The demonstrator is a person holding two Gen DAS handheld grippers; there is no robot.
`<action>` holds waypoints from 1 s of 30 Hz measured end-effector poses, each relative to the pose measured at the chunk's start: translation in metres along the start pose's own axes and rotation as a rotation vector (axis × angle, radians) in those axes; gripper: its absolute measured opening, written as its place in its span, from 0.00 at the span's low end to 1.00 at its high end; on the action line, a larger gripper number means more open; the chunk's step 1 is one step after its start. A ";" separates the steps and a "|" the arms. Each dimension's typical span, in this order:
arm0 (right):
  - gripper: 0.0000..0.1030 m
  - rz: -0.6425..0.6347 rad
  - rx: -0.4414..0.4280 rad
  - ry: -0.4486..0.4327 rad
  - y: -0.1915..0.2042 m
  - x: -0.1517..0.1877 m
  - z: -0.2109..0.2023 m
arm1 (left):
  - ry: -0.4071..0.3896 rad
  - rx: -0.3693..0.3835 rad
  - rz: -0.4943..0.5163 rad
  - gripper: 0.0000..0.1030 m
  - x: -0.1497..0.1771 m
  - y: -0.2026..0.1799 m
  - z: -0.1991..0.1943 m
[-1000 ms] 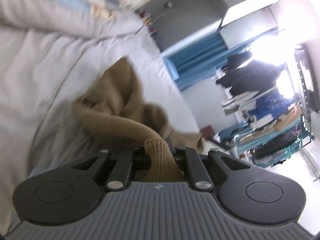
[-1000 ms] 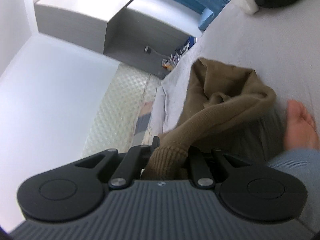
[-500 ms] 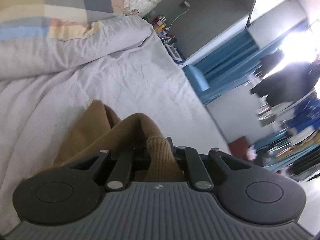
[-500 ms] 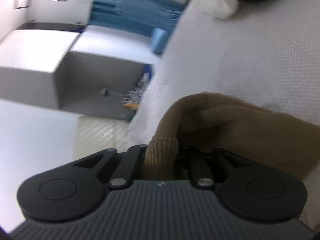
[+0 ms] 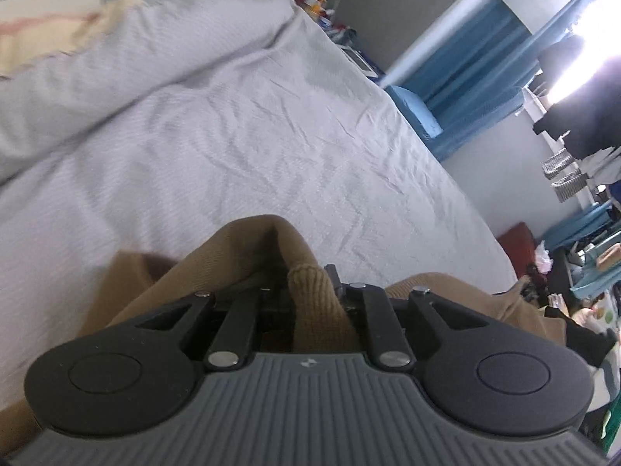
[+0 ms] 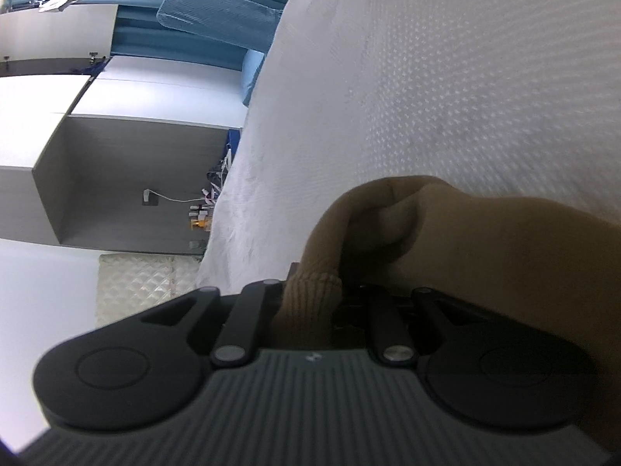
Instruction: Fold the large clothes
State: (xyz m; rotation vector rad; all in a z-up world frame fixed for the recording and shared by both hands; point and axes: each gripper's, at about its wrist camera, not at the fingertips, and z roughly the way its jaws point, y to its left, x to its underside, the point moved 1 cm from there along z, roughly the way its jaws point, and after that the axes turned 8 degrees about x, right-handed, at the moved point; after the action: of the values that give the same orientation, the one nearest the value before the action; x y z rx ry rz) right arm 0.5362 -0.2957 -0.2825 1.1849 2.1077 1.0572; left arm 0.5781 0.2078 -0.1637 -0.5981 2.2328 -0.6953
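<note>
The tan sweater lies bunched on the bed at 6 o'clock in both views. The left claw pinches one ribbed cuff, its jaws opening slightly. The right claw pinches the other ribbed cuff (also easing open), fabric mounded at 3 o'clock.

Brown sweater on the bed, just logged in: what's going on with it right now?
A person is folding the brown sweater on the white bedsheet with two handheld grippers. The left gripper has a ribbed cuff between its fingers, the right gripper the other ribbed cuff. Both sets of jaws are opening, cuffs between them, so the sleeves look about to be let go.
</note>
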 end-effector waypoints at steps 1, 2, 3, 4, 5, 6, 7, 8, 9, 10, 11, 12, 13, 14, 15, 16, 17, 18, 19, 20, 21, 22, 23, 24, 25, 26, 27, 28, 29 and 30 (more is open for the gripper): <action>0.16 0.013 0.002 0.001 -0.002 -0.002 0.006 | 0.016 0.002 -0.003 0.17 -0.002 0.002 0.012; 0.16 0.024 0.003 0.006 -0.004 -0.005 0.010 | 0.034 0.002 -0.006 0.17 -0.003 0.004 0.023; 0.16 0.032 0.006 0.009 -0.005 -0.006 0.013 | 0.048 0.003 -0.004 0.17 -0.003 0.006 0.032; 0.16 0.037 0.013 0.012 -0.005 -0.007 0.015 | 0.057 0.003 -0.001 0.17 -0.002 0.006 0.040; 0.16 0.040 0.020 0.017 -0.005 -0.008 0.017 | 0.066 0.004 -0.007 0.17 -0.002 0.009 0.047; 0.16 0.041 0.024 0.018 -0.003 -0.008 0.020 | 0.075 0.006 -0.017 0.17 -0.002 0.011 0.050; 0.16 0.043 0.026 0.016 -0.002 -0.008 0.021 | 0.087 0.008 -0.028 0.17 -0.003 0.014 0.054; 0.16 0.044 0.028 0.016 0.000 -0.008 0.023 | 0.097 0.012 -0.036 0.17 -0.003 0.016 0.055; 0.16 0.043 0.028 0.017 0.001 -0.007 0.024 | 0.104 0.021 -0.041 0.17 -0.004 0.017 0.054; 0.16 0.042 0.029 0.019 0.003 -0.007 0.025 | 0.110 0.036 -0.038 0.17 -0.004 0.019 0.053; 0.16 0.042 0.027 0.021 0.005 -0.007 0.025 | 0.120 0.050 -0.038 0.18 -0.005 0.019 0.051; 0.16 0.037 0.021 0.026 0.007 -0.006 0.025 | 0.139 0.065 -0.044 0.19 -0.005 0.020 0.049; 0.16 0.031 0.017 0.036 0.007 -0.007 0.026 | 0.161 0.076 -0.053 0.20 -0.005 0.022 0.048; 0.18 0.035 0.006 0.051 0.007 -0.009 0.025 | 0.179 0.089 -0.065 0.21 -0.006 0.026 0.045; 0.19 0.050 -0.012 0.064 0.006 -0.010 0.024 | 0.186 0.104 -0.082 0.22 -0.007 0.029 0.041; 0.22 0.067 -0.032 0.080 0.004 -0.011 0.022 | 0.191 0.118 -0.097 0.23 -0.007 0.032 0.036; 0.25 0.090 -0.054 0.098 0.002 -0.013 0.019 | 0.198 0.135 -0.110 0.25 -0.008 0.034 0.029; 0.26 0.115 -0.071 0.116 -0.001 -0.014 0.017 | 0.208 0.150 -0.115 0.28 -0.009 0.035 0.023; 0.29 0.143 -0.088 0.138 -0.003 -0.015 0.014 | 0.215 0.173 -0.121 0.31 -0.010 0.036 0.015; 0.32 0.163 -0.102 0.159 -0.005 -0.015 0.011 | 0.217 0.200 -0.132 0.37 -0.011 0.038 0.008; 0.33 0.174 -0.114 0.179 -0.007 -0.016 0.008 | 0.210 0.229 -0.156 0.42 -0.013 0.041 -0.002; 0.37 0.167 -0.121 0.205 -0.007 -0.017 0.004 | 0.202 0.254 -0.174 0.46 -0.014 0.043 -0.013; 0.42 0.151 -0.120 0.224 -0.006 -0.018 0.000 | 0.192 0.283 -0.182 0.56 -0.015 0.045 -0.024; 0.45 0.140 -0.127 0.241 -0.007 -0.018 -0.005 | 0.176 0.297 -0.180 0.66 -0.017 0.046 -0.034; 0.54 0.141 -0.138 0.255 -0.008 -0.019 -0.011 | 0.144 0.287 -0.162 0.71 -0.018 0.046 -0.049; 0.63 0.148 -0.152 0.262 -0.011 -0.021 -0.019 | 0.122 0.272 -0.138 0.74 -0.017 0.046 -0.060; 0.66 0.151 -0.161 0.254 -0.014 -0.023 -0.028 | 0.112 0.259 -0.112 0.74 -0.016 0.045 -0.071; 0.71 0.151 -0.163 0.234 -0.016 -0.026 -0.037 | 0.116 0.258 -0.103 0.74 -0.013 0.045 -0.077; 0.71 0.143 -0.156 0.209 -0.019 -0.028 -0.048 | 0.116 0.258 -0.094 0.74 -0.009 0.043 -0.085; 0.71 0.130 -0.147 0.189 -0.019 -0.028 -0.057 | 0.106 0.248 -0.076 0.74 -0.004 0.040 -0.092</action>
State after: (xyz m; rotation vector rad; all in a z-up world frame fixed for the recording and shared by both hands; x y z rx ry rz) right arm 0.5003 -0.3482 -0.2644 1.2040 2.0722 1.4077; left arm 0.5047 0.2673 -0.1316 -0.5347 2.1835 -1.0465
